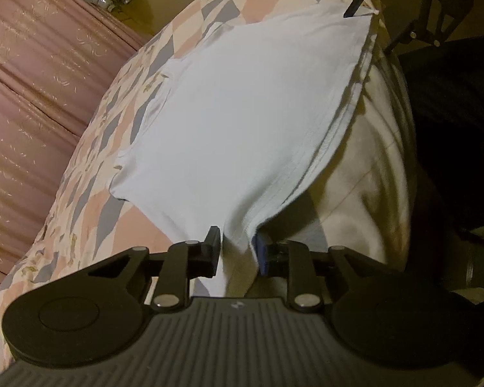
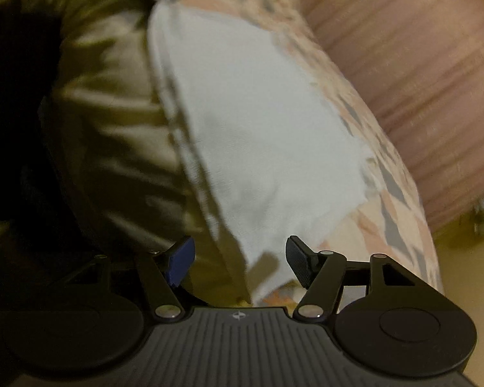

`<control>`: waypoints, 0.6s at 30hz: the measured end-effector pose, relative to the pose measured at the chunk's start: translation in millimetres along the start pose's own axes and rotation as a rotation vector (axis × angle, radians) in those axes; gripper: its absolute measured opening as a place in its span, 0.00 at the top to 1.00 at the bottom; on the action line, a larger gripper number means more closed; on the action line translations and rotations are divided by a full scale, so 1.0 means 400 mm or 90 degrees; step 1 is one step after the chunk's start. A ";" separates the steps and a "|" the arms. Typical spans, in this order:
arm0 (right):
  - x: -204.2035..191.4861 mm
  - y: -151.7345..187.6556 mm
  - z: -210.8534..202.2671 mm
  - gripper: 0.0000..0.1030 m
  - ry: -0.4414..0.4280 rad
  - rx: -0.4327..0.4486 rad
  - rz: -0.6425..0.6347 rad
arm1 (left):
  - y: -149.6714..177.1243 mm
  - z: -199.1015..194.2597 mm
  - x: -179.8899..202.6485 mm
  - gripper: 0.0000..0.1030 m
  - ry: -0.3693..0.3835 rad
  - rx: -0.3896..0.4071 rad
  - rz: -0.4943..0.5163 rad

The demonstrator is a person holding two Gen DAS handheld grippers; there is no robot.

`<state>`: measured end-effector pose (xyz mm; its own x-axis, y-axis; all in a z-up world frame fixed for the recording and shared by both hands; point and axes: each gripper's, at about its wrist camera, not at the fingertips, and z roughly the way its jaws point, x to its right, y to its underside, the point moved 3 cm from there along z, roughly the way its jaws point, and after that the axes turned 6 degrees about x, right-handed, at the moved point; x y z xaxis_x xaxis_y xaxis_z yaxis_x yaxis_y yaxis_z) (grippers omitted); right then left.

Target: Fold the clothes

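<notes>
Jaws of the left gripper [image 1: 237, 251] pinch the near corner of the white garment [image 1: 242, 113], which stretches away along the patterned bedspread [image 1: 90, 174], while in the blurred right wrist view the right gripper [image 2: 240, 262] seems open, the cloth's corner just ahead between its fingers.

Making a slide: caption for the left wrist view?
Left claw pinches the white garment's near corner over a patchwork bedspread.

L gripper [image 1: 237, 251] pinches white garment [image 1: 242, 113] corner, on patchwork bedspread [image 1: 90, 213].
</notes>
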<state>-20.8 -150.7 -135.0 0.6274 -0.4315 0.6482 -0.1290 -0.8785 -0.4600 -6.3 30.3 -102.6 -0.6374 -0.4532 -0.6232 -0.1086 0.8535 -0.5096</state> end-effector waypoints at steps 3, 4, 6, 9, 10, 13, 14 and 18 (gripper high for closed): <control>-0.009 -0.001 0.015 0.50 0.010 0.010 -0.043 | 0.002 -0.009 -0.011 0.67 -0.014 0.004 -0.006; -0.004 -0.003 0.014 0.53 0.017 0.015 -0.040 | 0.005 -0.005 -0.011 0.65 -0.013 0.002 -0.006; 0.007 -0.006 0.012 0.54 0.029 0.024 -0.035 | 0.011 0.002 -0.011 0.66 -0.013 -0.002 -0.006; 0.021 -0.007 0.010 0.62 0.036 0.030 -0.027 | 0.015 0.009 -0.010 0.73 -0.014 -0.007 0.001; 0.026 -0.007 0.010 0.68 0.039 0.032 -0.025 | 0.016 0.010 -0.009 0.77 -0.014 -0.009 0.005; 0.040 -0.008 0.008 0.77 0.046 0.038 -0.017 | 0.017 -0.002 -0.012 0.96 -0.016 -0.007 0.017; 0.045 -0.008 0.008 0.89 0.048 0.040 -0.014 | 0.016 -0.010 -0.015 0.96 -0.020 -0.003 0.022; 0.064 -0.009 0.006 1.00 0.058 0.048 -0.003 | -0.002 -0.047 -0.055 0.97 -0.055 0.021 0.024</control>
<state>-2.4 -158.2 -118.1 0.5556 -0.4468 0.7012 -0.0659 -0.8644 -0.4985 -6.7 44.5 -77.3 -0.5721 -0.4427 -0.6905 -0.0601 0.8622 -0.5030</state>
